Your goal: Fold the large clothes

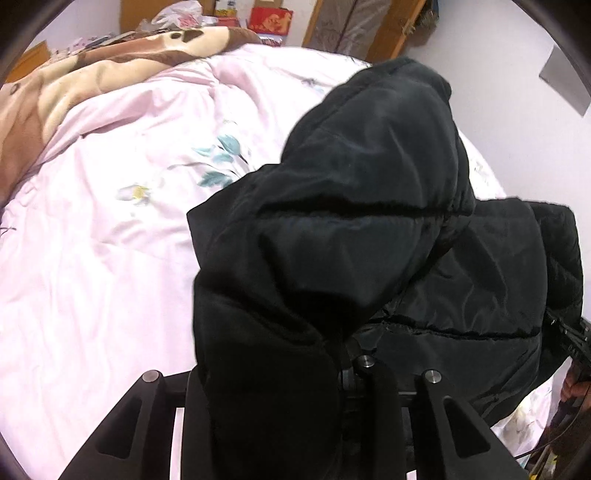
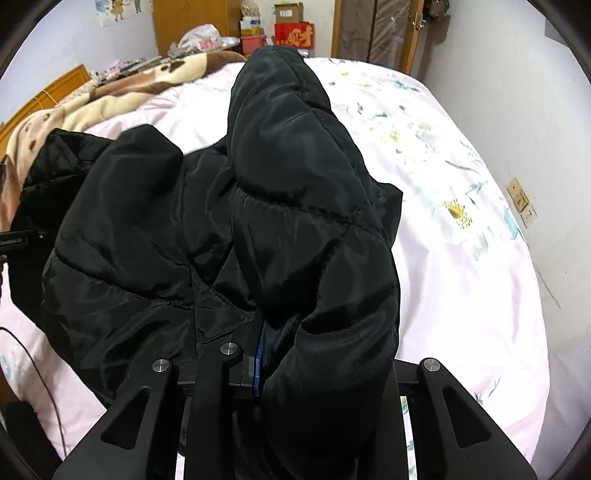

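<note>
A black quilted puffer jacket (image 1: 369, 221) hangs bunched above the pink bed, held up from both sides. In the left wrist view my left gripper (image 1: 291, 373) is shut on a thick fold of it, and the fabric drapes over one finger and hides the tips. The right wrist view shows the same jacket (image 2: 295, 184) rising away from my right gripper (image 2: 310, 362), which is shut on another fold. A blue pad (image 2: 256, 369) shows against the cloth. The right gripper (image 1: 569, 339) also appears at the jacket's far edge in the left wrist view.
A pink floral duvet (image 1: 110, 240) covers the bed under the jacket. A brown and cream blanket (image 2: 110, 92) lies heaped at the head end. Boxes and a red carton (image 2: 293, 35) stand beyond the bed. A wall (image 2: 535, 110) with a socket (image 2: 521, 201) runs along the right.
</note>
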### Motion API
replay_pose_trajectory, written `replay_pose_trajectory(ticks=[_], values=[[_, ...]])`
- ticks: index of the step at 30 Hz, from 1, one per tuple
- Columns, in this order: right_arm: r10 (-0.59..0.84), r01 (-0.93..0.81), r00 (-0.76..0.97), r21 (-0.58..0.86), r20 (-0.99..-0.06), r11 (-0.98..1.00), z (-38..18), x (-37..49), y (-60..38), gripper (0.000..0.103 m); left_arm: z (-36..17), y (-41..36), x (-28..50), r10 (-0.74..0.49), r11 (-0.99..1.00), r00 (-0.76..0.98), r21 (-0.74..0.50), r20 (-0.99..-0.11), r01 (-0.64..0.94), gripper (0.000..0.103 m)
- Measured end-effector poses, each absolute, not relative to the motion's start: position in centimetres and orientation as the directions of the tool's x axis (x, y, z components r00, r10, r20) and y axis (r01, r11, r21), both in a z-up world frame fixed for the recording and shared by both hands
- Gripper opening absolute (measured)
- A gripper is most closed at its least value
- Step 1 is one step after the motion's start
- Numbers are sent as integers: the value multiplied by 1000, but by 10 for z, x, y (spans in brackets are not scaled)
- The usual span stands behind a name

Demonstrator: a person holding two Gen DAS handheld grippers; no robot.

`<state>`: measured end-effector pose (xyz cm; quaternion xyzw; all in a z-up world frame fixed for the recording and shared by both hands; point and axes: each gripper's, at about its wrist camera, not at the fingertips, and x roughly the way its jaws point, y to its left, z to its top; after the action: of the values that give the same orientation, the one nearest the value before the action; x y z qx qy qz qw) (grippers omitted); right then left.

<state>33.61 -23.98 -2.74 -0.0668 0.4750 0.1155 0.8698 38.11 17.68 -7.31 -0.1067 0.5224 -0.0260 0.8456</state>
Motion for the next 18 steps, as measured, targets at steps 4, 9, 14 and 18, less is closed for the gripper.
replay_pose_trajectory(ticks=[4, 9, 14, 18], values=[[175, -285, 545, 15, -820, 958, -12, 325, -227, 26, -51, 191, 372, -128, 979, 486, -190, -865, -79, 31], [229, -320, 548, 51, -804, 946, -4, 319, -198, 26, -36, 223, 356, -87, 978, 503, -168, -860, -120, 31], [268, -364, 534, 69, -802, 929, -7, 312, -165, 26, -34, 265, 339, -49, 972, 500, -156, -865, -175, 31], [303, -392, 516, 94, -801, 915, -15, 308, -133, 26, -35, 292, 328, -8, 970, 491, -127, -871, -209, 32]])
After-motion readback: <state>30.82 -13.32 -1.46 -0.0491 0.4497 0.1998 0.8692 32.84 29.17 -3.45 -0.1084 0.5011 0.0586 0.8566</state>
